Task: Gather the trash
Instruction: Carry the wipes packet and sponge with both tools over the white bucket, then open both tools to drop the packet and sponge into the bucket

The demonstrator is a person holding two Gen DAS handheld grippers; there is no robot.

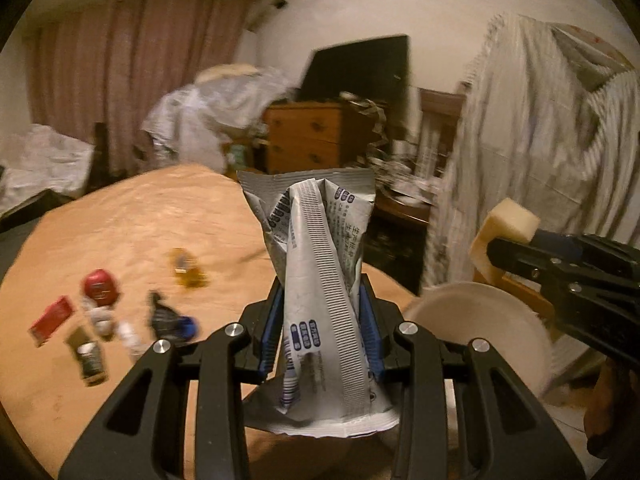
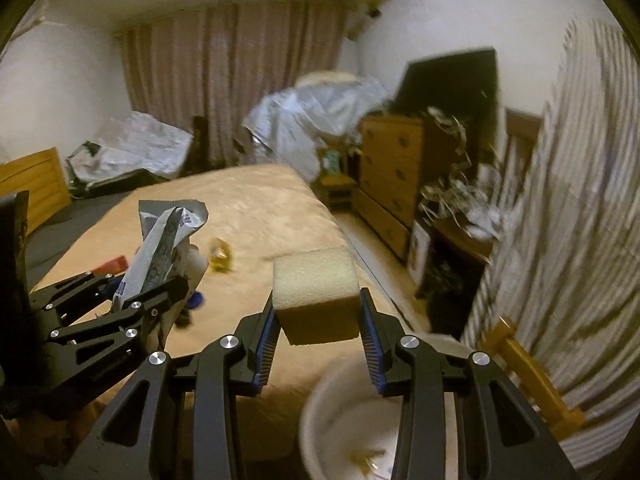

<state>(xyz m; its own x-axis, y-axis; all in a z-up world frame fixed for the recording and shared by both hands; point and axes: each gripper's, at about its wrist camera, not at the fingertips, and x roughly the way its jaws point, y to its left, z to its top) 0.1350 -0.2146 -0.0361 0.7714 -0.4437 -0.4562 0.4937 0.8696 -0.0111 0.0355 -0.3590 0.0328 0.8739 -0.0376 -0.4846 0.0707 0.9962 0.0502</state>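
The left gripper (image 1: 322, 332) has its 2 fingers drawn close and clamped on a crumpled silver wrapper (image 1: 320, 280), pinching it near its lower half. The wrapper stands upright between the blue pads, long axis running up and down, its sealed top edge pointing away from the camera and its torn lower end hanging below the fingers. In the right wrist view the same wrapper (image 2: 168, 240) juts up and slightly right out of the left gripper (image 2: 160, 280).

The right gripper (image 2: 318, 320) has its 2 fingers set a little apart and clamped on 1 pale yellow sponge block (image 2: 316, 296), whose wider face lies across the gap. From the left wrist view this sponge block (image 1: 508, 224) sticks out leftward from the right gripper (image 1: 494, 250).

Both hang above a tan bed (image 1: 120, 220), beside 1 white bucket (image 1: 472, 320). Left on the bed lie roughly 7 small scraps, blurred: 1 red cap (image 1: 100, 286), 1 red packet (image 1: 52, 320), 1 amber wrapper (image 1: 188, 268) among them
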